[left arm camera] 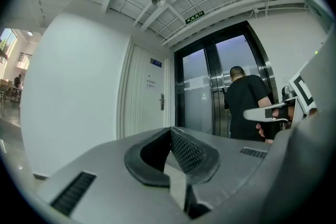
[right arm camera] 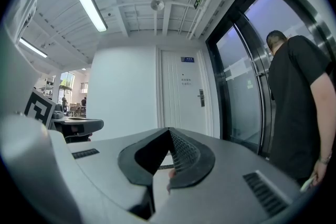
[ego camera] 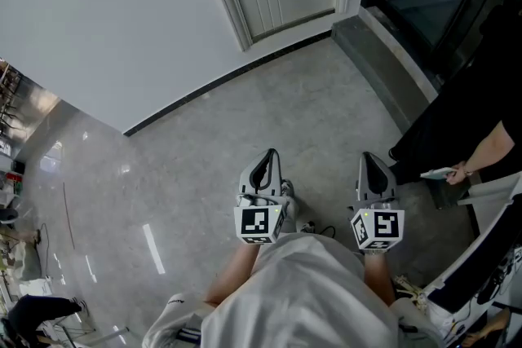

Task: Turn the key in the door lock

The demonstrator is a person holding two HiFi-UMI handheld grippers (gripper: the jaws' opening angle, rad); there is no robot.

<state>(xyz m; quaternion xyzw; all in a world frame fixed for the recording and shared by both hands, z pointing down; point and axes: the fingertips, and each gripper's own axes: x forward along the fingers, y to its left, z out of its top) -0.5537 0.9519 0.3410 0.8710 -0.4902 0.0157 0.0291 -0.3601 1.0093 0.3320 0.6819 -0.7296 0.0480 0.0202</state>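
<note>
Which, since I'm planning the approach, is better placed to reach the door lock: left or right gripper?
Left, narrowly. The door lock sits almost straight beyond the shut left gripper; for the right gripper, also shut, it lies off to the right, near a bystander.

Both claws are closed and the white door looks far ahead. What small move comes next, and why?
Probably step toward the white door: its lock sits well ahead, and the left gripper and right gripper, both shut, touch nothing.
</note>
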